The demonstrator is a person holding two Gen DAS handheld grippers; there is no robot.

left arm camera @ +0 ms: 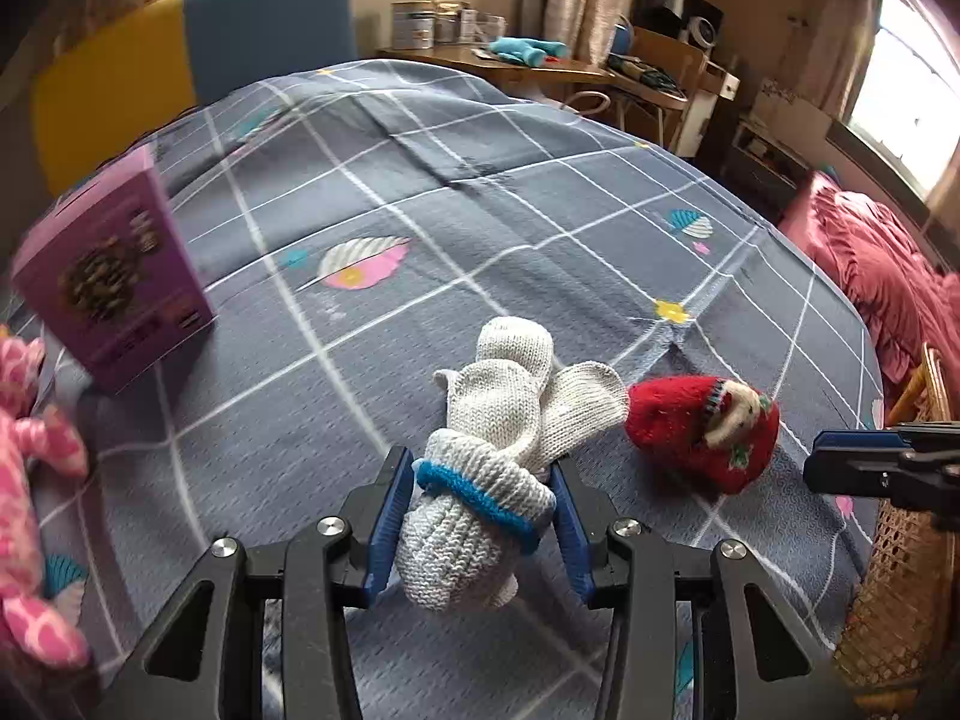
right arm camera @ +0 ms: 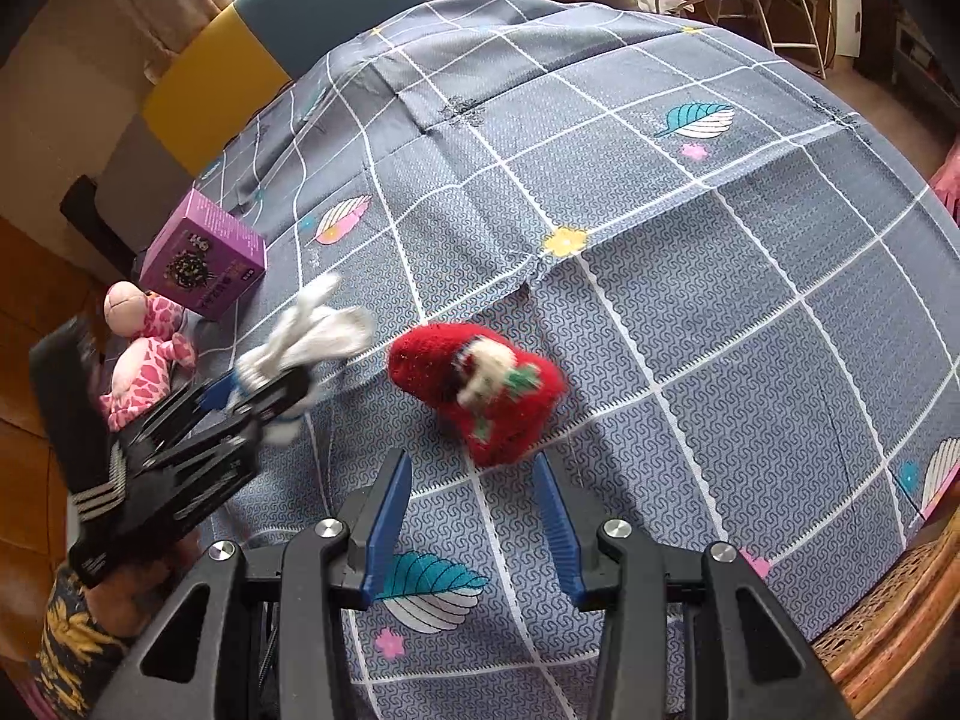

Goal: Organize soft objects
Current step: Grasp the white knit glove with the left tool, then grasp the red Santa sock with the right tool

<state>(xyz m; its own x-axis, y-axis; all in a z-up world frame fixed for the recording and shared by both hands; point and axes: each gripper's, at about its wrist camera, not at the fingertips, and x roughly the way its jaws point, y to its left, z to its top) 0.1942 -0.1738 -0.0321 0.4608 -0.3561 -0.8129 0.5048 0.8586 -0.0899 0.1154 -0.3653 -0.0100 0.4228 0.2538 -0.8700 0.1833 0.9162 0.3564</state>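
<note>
A rolled pair of white knit socks with a blue cuff [left arm camera: 480, 480] lies on the grey checked bedsheet [left arm camera: 480, 210]. My left gripper [left arm camera: 480, 462] is shut on its cuff end, with a blue pad pressing each side. In the right wrist view the same bundle [right arm camera: 312, 330] sticks out of the left gripper [right arm camera: 258, 384], blurred. A red knit sock with a small white figure on it [right arm camera: 480, 384] lies to the right of the bundle. My right gripper [right arm camera: 471, 459] is open just short of the sock, its pads clear of it. One of the right gripper's fingers [left arm camera: 840, 465] shows at the right edge.
A purple box [left arm camera: 114, 276] stands on the sheet at the left, with a pink spotted plush toy [right arm camera: 144, 348] beside it. A wicker basket [left arm camera: 894, 570] sits off the bed's right edge. A yellow and blue headboard [left arm camera: 180, 48] and a cluttered desk [left arm camera: 528, 60] lie beyond.
</note>
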